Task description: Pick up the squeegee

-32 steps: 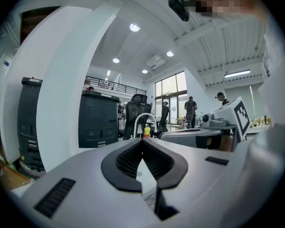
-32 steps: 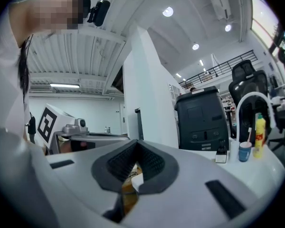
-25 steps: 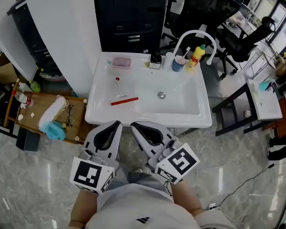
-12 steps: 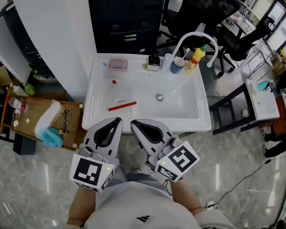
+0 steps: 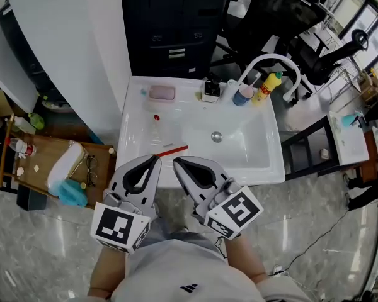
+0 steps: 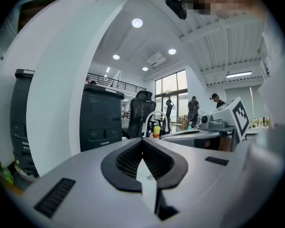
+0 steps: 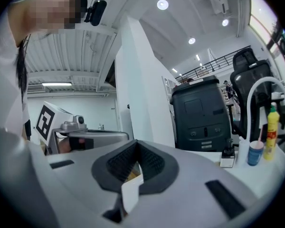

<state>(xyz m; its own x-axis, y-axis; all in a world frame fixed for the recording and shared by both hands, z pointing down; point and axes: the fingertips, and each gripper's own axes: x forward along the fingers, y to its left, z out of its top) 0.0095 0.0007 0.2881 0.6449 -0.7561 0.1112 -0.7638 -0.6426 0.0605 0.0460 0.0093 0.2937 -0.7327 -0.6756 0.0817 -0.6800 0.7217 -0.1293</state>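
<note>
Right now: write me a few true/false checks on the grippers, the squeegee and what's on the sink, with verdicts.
1. The left gripper and the right gripper both have their jaws together with nothing between them. True.
2. The right gripper holds the squeegee. False: it lies in the sink, near the front left, and neither gripper grips it.
3. A yellow bottle stands at the back of the sink beside the white faucet. True.
4. The pink soap dish sits at the sink's back right corner. False: it is at the back left in the head view.
</note>
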